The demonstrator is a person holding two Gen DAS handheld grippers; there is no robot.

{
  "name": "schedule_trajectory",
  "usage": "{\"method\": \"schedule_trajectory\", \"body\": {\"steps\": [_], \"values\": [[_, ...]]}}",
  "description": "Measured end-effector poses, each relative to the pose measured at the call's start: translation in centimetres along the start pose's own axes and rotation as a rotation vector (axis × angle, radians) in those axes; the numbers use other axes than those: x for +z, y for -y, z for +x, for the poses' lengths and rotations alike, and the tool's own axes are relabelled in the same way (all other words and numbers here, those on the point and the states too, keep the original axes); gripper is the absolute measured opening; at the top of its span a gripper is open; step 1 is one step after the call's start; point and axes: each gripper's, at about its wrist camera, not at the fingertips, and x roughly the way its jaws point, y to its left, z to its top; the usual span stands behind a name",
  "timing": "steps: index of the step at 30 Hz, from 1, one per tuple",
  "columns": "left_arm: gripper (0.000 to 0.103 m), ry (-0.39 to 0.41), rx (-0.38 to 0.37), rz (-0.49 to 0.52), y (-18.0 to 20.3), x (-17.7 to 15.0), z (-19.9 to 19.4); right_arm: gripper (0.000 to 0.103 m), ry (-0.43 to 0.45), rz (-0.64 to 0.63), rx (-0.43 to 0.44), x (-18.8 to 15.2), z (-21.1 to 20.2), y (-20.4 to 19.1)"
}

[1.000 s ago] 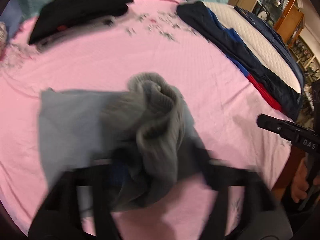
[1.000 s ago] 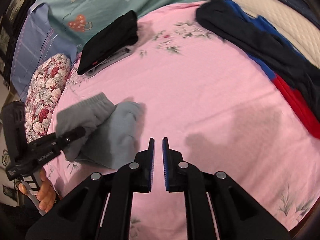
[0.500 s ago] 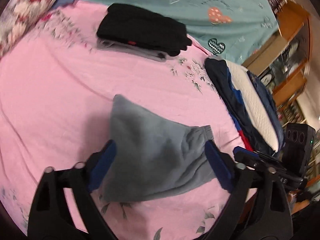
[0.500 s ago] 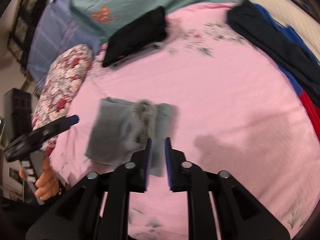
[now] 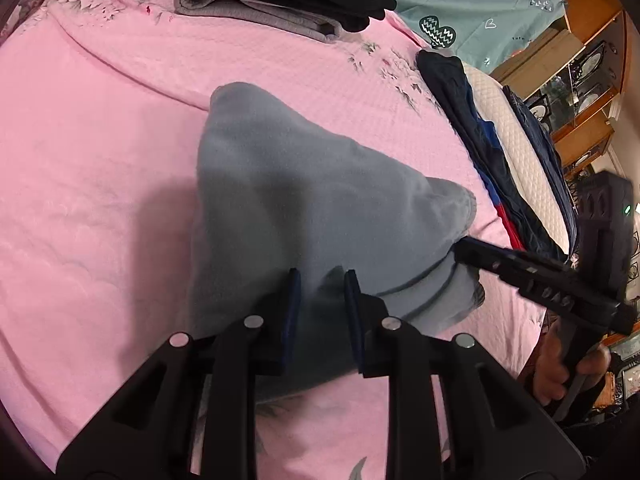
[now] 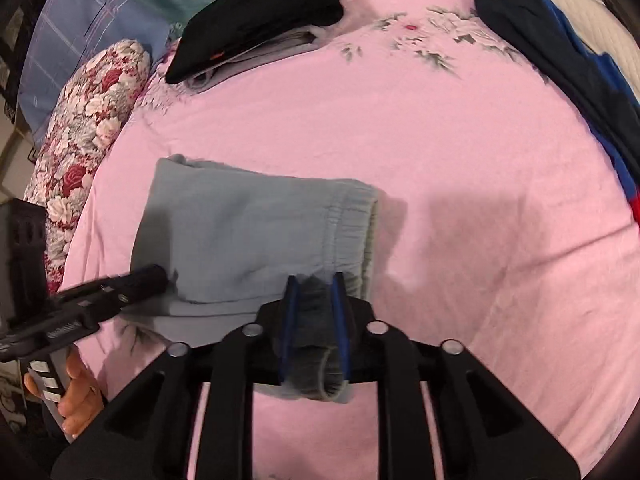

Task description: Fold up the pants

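The grey pants (image 5: 320, 184) lie folded into a thick rectangle on the pink bedspread (image 5: 100, 140). My left gripper (image 5: 322, 280) is at their near edge, its jaws closing with grey cloth pinched between the blue pads. In the right wrist view the pants (image 6: 248, 224) show their elastic waistband at the right end. My right gripper (image 6: 314, 284) has its jaws closing on the near corner of that waistband, and cloth fills the gap. The left gripper (image 6: 158, 278) meets the pants' near left corner. The right gripper (image 5: 460, 250) touches their right corner.
A stack of folded black and grey clothes (image 6: 260, 20) sits at the far side. Dark blue and red garments (image 5: 480, 140) lie along the right edge of the bed. A floral pillow (image 6: 88, 120) is at the left. A wooden cabinet (image 5: 580, 60) stands beyond.
The pants went from a bunched heap to a flat folded rectangle. Both grippers moved in to the near edge. The left jaws narrowed from wide apart onto the cloth.
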Motion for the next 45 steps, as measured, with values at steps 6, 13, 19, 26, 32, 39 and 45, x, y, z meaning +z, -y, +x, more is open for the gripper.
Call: {"method": "schedule_trajectory", "body": {"steps": [6, 13, 19, 26, 32, 39, 45], "values": [[0.023, 0.003, 0.003, -0.039, -0.7, -0.9, -1.6, 0.019, -0.011, -0.121, 0.034, 2.5, -2.7, -4.5], [0.023, 0.021, 0.028, -0.036, -0.1, -1.5, -3.1, 0.031, -0.094, -0.365, 0.118, 8.8, 2.7, -14.2], [0.023, -0.029, 0.061, -0.047, -0.6, -1.5, -1.5, 0.016, -0.203, -0.401, 0.004, 9.9, 10.4, -16.3], [0.065, 0.049, 0.089, -0.041, -0.9, -1.6, -4.3, 0.017, -0.231, -0.372, 0.013, 10.0, 10.7, -15.9], [0.078, 0.141, 0.090, -0.130, -3.5, -0.4, -7.6, 0.082, 0.004, -0.283, 0.126, 10.6, -0.6, -11.9], [0.078, -0.040, -0.096, -0.234, -6.3, 2.6, -2.1, 0.092, 0.116, -0.089, 0.087, 3.4, -7.0, -1.4], [0.084, -0.122, -0.245, -0.238, -5.6, 4.9, 2.4, 0.092, 0.037, 0.158, 0.190, -3.3, -6.7, 5.9]]}}
